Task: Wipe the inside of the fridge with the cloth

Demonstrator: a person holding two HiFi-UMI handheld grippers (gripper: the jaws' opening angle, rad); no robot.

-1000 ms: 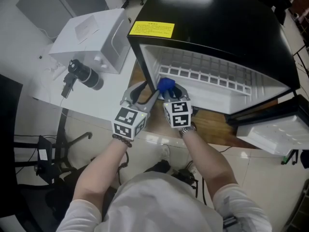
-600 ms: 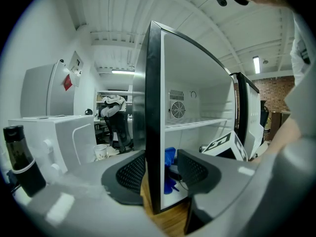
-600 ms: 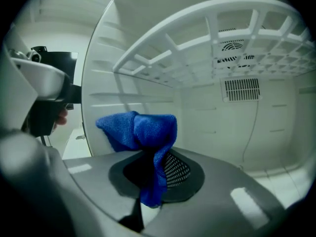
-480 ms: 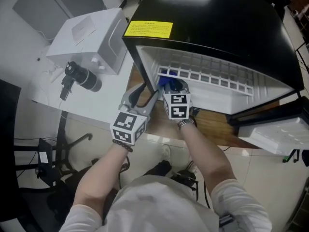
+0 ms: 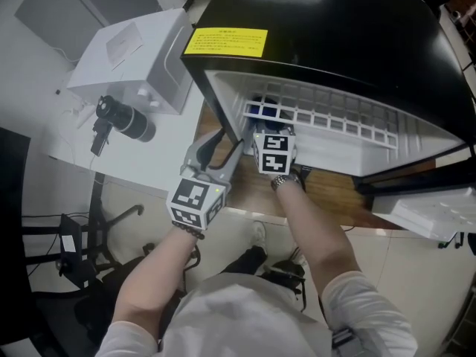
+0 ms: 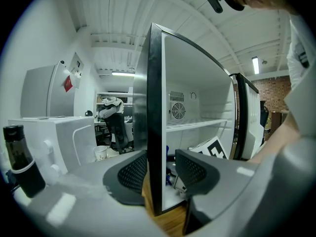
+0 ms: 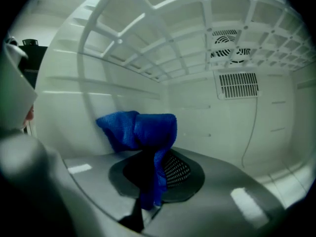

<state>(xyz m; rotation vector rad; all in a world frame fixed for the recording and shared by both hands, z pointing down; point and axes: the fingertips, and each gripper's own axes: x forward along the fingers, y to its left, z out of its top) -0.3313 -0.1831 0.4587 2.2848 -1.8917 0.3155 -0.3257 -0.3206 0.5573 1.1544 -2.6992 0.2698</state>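
**Head view:** from above the person, facing steeply down onto the black top and open front of the fridge [image 5: 335, 28], at arm's length.

**Left gripper view:** low and outside, close against the front edge of the fridge's side wall [image 6: 154, 122], facing roughly level into the compartment.

**Right gripper view:** inside the compartment, close under the wire shelf [image 7: 197, 14], facing the rear wall.

All three views share the shelf. Both gripper views share the fan vent [image 7: 224, 46].
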